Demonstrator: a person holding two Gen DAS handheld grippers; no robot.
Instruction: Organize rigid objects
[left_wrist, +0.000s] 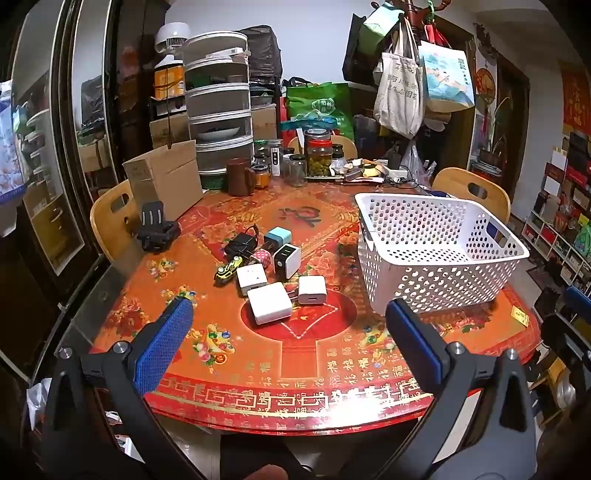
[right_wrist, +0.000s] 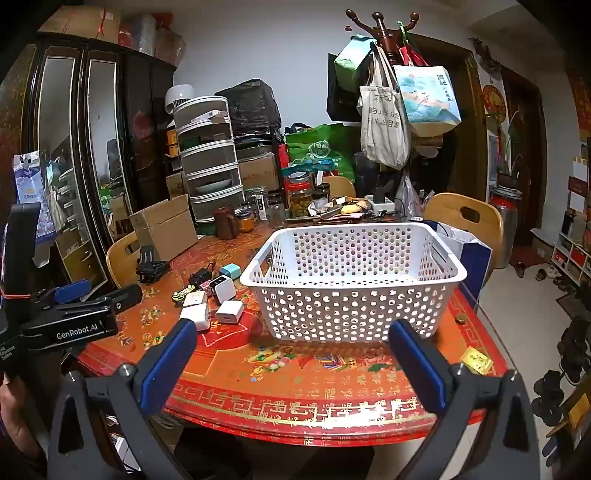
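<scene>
A cluster of small chargers sits at the centre of the left wrist view on the red patterned surface (left_wrist: 317, 354), just left of an empty white perforated basket (left_wrist: 436, 254), which fills the middle of the right wrist view.

The large white USB charger (left_wrist: 269, 302) lies nearest, with a smaller white charger (left_wrist: 312, 290) just right of it and another white adapter (left_wrist: 251, 277) behind. Further back are a white cube charger with a black face (left_wrist: 286, 260), a pale blue cube charger (left_wrist: 277, 236), a black adapter with its cord (left_wrist: 241, 240) and a yellow toy car (left_wrist: 228, 269).

These look like hard plastic blocks: light, stiff, not fragile, but smooth and glossy, so likely to slip if pinched on a corner. A grip across two flat opposite faces, clear of the prongs, seems safest. The toy car is narrower and may roll.

The left gripper (left_wrist: 290, 314) hangs empty with its blue pads wide apart, low in the frame. The right gripper (right_wrist: 291, 334) is likewise spread and empty, aimed at the basket.

Readable writing: "GenRobot.AI" on the left gripper's body at the left of the right wrist view. The surface's border carries repeated gold Chinese characters, and the hanging tote bags (left_wrist: 400, 92) at upper right carry Chinese print too small to read.
</scene>
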